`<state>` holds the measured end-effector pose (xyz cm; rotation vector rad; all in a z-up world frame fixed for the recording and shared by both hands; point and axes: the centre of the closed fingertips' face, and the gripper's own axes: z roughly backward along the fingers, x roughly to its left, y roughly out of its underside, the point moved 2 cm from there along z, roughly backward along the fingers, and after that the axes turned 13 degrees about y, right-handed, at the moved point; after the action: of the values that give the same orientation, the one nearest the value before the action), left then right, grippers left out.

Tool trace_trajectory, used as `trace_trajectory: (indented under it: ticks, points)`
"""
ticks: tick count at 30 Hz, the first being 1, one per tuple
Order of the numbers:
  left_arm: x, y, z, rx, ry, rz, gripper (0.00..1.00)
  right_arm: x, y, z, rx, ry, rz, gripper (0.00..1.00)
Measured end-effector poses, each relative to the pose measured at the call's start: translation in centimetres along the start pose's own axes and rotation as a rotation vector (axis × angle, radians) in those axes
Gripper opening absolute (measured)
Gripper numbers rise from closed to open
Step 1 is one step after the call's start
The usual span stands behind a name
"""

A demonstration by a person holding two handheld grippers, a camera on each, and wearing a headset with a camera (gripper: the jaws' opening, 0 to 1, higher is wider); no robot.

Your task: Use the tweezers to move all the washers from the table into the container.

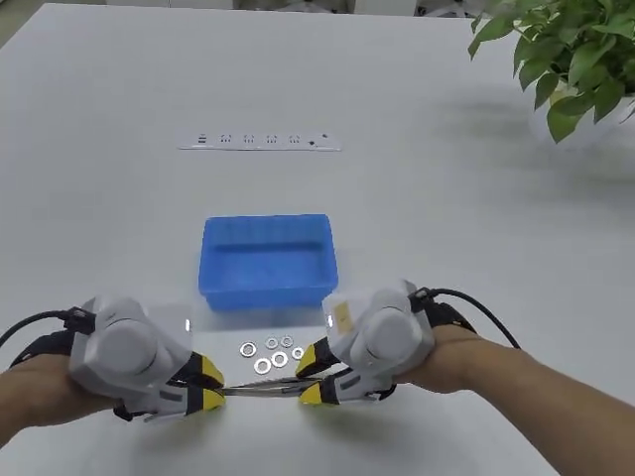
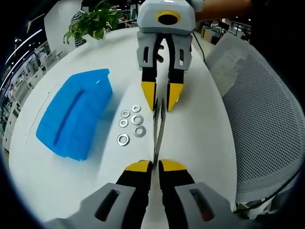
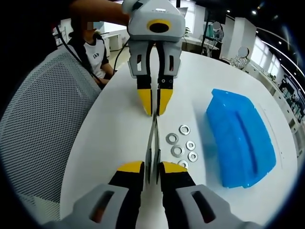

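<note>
Tweezers [image 1: 263, 389] are held level and low over the desk [image 1: 446, 228], long axis running left–right. One end is clenched in the left claw [image 1: 210, 386], the other is gripped by the right claw [image 1: 315, 374]. Cannot tell which end carries the tips. Six washers [image 1: 280, 358] lie loose on the desk just beyond the tweezers, between the claws and nearer the right one. The blue container [image 1: 266, 286] stands just behind them with no washers inside. Judgement: the tweezers must turn forward toward the washers.
</note>
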<state>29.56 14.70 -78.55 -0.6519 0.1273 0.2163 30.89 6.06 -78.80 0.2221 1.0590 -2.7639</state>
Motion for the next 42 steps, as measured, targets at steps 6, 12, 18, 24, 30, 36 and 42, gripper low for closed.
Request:
trace_trajectory:
  ticks: [6, 12, 18, 24, 30, 36, 42]
  points:
    - [0.3, -0.1, 0.0, 0.000, -0.004, -0.012, 0.07, -0.1, 0.1, -0.1, 0.003, 0.002, 0.001, 0.13]
    - [0.1, -0.2, 0.0, 0.000, 0.004, -0.024, 0.06, -0.1, 0.0, -0.1, 0.002, 0.005, 0.000, 0.13]
    - [-0.3, -0.3, -0.1, 0.014, 0.002, -0.048, 0.06, -0.1, 0.0, -0.2, 0.003, 0.009, 0.000, 0.13]
    - [-0.4, -0.9, 0.2, 0.001, -0.005, -0.053, 0.06, -0.1, 0.0, -0.1, 0.002, 0.011, -0.001, 0.13]
    - [-0.8, -1.6, 0.9, -0.010, -0.011, -0.050, 0.06, 0.0, 0.0, -0.2, 0.002, 0.011, 0.005, 0.13]
    - [-1.1, -2.6, 1.7, -0.020, -0.016, -0.060, 0.06, 0.1, -0.2, -0.2, 0.000, 0.011, 0.014, 0.13]
    - [-1.5, -4.2, 2.7, -0.042, -0.017, -0.080, 0.05, 0.2, -0.4, -0.2, -0.003, 0.012, 0.022, 0.13]
